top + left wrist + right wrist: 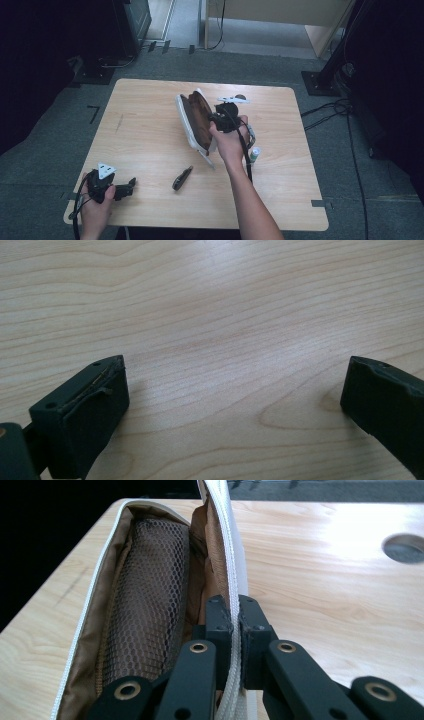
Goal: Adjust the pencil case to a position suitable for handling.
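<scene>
A: Start at the bottom of the frame. What is nearest?

B: In the high view, the left gripper (131, 186) sits at the lower left, resting low over the table (150, 150). Its own view shows the two jaws spread wide apart over bare wood, gripping nothing. I judge it is parked there, out of the way, until it is needed.

A: And just past it?

B: A small dark object (182, 178), slim and folded-looking, lies in the lower middle of the table, apart from both grippers. I cannot tell what it is. Right of centre a small white and green tube (255, 154) lies just beside the person's right forearm.

A: Then the centre?

B: The right gripper (216, 120) is clenched on the pouch (194, 122), which stands on its long edge in the middle of the high view, tilted and gaping. In the right gripper view the jaws pinch the white zipper edge (234, 580) of the near wall; the brown mesh lining (150, 600) shows to the left. Holding that wall up probably keeps the mouth open so something can go in.

A: Farthest?

B: A round hole (404, 548) in the tabletop, upper right of the right gripper view.
</scene>
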### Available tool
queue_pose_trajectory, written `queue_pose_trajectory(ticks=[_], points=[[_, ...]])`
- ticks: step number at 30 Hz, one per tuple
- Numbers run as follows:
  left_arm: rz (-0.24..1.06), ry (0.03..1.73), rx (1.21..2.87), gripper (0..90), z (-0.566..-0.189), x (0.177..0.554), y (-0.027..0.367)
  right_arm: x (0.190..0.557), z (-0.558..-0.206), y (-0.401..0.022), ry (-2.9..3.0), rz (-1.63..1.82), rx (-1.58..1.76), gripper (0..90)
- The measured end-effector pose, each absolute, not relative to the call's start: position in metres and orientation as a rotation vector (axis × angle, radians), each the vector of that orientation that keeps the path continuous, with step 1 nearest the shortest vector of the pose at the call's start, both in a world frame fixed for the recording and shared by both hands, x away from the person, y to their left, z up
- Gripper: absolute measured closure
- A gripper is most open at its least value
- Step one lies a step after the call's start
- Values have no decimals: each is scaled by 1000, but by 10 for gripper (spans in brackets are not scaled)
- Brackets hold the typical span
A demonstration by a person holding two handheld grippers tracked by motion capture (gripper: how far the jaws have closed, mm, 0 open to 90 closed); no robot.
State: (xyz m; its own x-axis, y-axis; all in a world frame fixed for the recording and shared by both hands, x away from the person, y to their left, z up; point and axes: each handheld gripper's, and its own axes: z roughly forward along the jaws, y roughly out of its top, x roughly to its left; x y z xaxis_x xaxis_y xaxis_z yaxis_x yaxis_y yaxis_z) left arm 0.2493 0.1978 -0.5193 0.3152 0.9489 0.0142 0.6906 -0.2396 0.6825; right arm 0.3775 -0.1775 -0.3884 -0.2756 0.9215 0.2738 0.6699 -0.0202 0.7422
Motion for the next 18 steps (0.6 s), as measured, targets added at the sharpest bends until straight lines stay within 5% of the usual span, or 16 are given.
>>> queue_pose_trajectory(ticks=[18], points=[[584, 1436, 2017, 0, -519, 249, 198, 378, -419, -200, 1885, 1027, 1764, 856]])
